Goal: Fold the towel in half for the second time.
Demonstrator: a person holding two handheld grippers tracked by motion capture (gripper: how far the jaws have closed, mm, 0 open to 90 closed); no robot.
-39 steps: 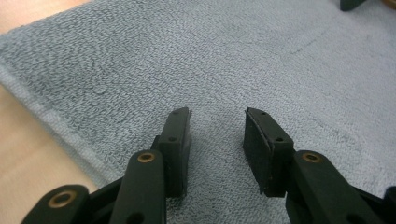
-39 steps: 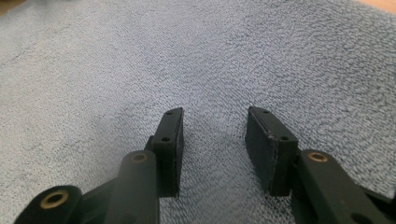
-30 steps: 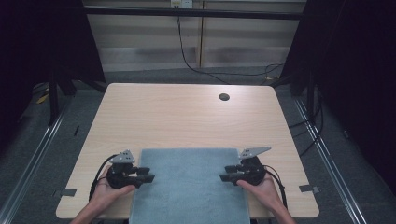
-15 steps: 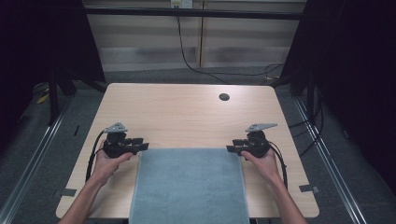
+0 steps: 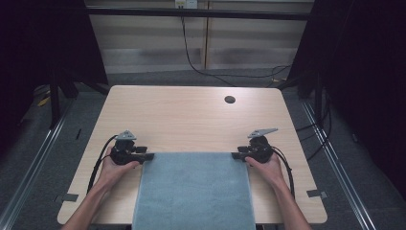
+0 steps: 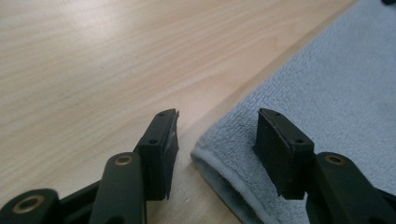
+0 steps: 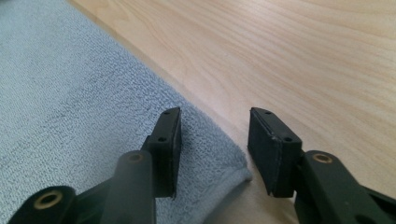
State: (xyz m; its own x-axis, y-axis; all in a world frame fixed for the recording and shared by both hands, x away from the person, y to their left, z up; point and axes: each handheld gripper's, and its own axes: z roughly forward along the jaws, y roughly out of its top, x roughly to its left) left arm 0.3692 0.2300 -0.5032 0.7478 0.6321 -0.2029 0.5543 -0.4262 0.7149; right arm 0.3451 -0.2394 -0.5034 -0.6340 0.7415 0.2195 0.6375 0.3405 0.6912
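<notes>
Spreading out beneath and well beyond both tongs: a pale wooden table [image 5: 191,120].

Lying flat on it, filling the whole gap between the two tongs and running back from them toward the person: a blue-grey towel [image 5: 194,191], with its far edge sitting about level with the jaw tips and one far corner resting at each pair of tongs.

Coming in from behind the tongs: two bare forearms, with the left hand [image 5: 114,166] wrapping the left tongs [image 5: 149,156] and the right hand [image 5: 264,166] wrapping the right tongs [image 5: 235,155]. Both tongs are lying low over the table and pointing inward, facing each other across the towel's far edge.

Standing open at the left tongs, jaws having just been widening: the towel's folded corner is lying between them, one jaw hanging over bare wood and the other over the cloth, with neither pad pressing on it.

Standing open at the right tongs too, jaws having just been narrowing: the other corner is lying between them with a clear gap on both sides. The cloth-side jaws are possibly brushing the pile; too close to call.

Trailing back from each pair of tongs beside the wrist: a black cable.

Sitting well ahead of the right tongs, toward the table's far edge: a small dark round hole [image 5: 230,99].
</notes>
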